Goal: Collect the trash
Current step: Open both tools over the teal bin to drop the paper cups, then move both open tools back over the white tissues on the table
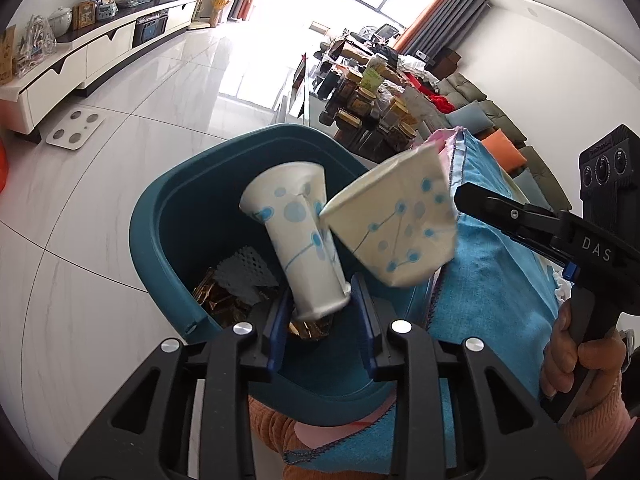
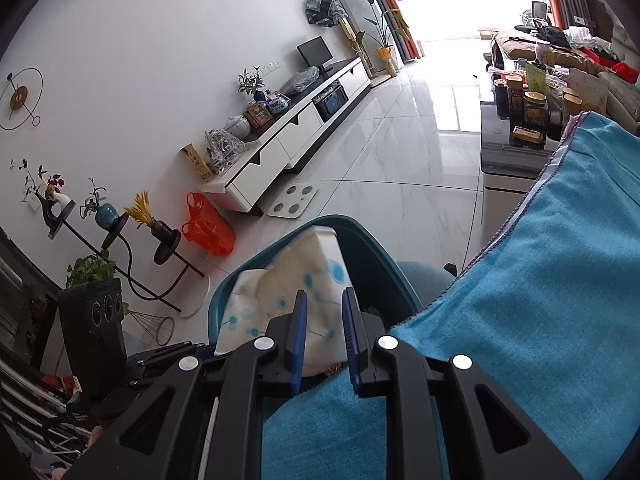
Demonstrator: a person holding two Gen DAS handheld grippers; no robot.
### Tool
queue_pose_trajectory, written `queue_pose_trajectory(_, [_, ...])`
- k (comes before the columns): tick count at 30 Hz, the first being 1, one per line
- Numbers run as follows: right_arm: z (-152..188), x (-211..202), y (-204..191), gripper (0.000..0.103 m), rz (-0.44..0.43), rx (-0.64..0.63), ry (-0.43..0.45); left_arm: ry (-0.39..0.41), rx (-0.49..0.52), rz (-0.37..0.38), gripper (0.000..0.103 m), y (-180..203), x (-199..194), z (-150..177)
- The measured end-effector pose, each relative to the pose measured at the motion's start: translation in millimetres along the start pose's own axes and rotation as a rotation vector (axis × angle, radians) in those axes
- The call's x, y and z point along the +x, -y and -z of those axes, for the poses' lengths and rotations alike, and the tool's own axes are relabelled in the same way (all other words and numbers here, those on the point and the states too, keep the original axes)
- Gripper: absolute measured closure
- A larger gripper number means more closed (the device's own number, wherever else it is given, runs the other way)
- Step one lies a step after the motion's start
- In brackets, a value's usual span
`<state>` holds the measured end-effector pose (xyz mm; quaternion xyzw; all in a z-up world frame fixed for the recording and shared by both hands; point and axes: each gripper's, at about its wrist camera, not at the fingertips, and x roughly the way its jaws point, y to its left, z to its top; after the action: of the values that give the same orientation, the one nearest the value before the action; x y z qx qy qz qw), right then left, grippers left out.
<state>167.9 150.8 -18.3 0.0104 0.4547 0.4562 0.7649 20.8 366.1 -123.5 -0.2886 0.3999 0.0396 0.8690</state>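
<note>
A teal bin (image 1: 168, 240) stands on the floor below both grippers, with a white foam net (image 1: 244, 268) and gold wrappers (image 1: 224, 304) inside. My left gripper (image 1: 324, 316) is shut on the base of a white paper cup with blue dots (image 1: 296, 236), which tilts over the bin. To the right, my right gripper (image 1: 460, 200) holds a second, crushed dotted cup (image 1: 396, 228) above the bin's rim. In the right wrist view that crushed cup (image 2: 316, 268) sits between the blue pads of the right gripper (image 2: 324, 320), over the bin (image 2: 372, 248). The other cup (image 2: 244, 312) shows just left of it.
A blue cloth (image 1: 492, 280) (image 2: 540, 300) lies right beside the bin. A hand (image 1: 576, 352) grips the right tool's handle. A white TV cabinet (image 2: 296, 140), a floor scale (image 2: 292, 200) and an orange bag (image 2: 208, 228) lie beyond. A low table with several jars (image 1: 368, 108) stands behind.
</note>
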Motion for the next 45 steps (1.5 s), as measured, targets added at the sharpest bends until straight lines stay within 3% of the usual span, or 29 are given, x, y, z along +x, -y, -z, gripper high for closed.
queue_pose_trajectory(7, [2,-8,0,0.085,-0.005,-0.007,0.012,-0.005,-0.034,0.004,0.069,-7,16,5])
queue_pose_trajectory(12, [6,-25,0,0.081,-0.024,-0.017,0.039,0.045,0.010,0.006,0.066,8,-1,11])
queue_pose_trajectory(18, [20,-63,2,0.078,-0.027,-0.051,0.089,0.127,0.098,0.039,0.059,39,-35,19])
queue_pose_trajectory(25, [48,-120,13,0.070,0.027,-0.068,0.171,0.178,0.267,0.137,0.044,106,-59,37])
queue_pose_trajectory(30, [77,-161,36,0.063,0.120,-0.035,0.222,0.141,0.375,0.210,0.041,161,-47,57])
queue_pose_trajectory(34, [102,-190,62,0.063,0.196,0.026,0.248,0.090,0.442,0.270,0.039,201,-29,76])
queue_pose_trajectory(45, [152,-260,139,0.063,0.363,0.203,0.329,-0.026,0.579,0.327,0.039,293,18,97])
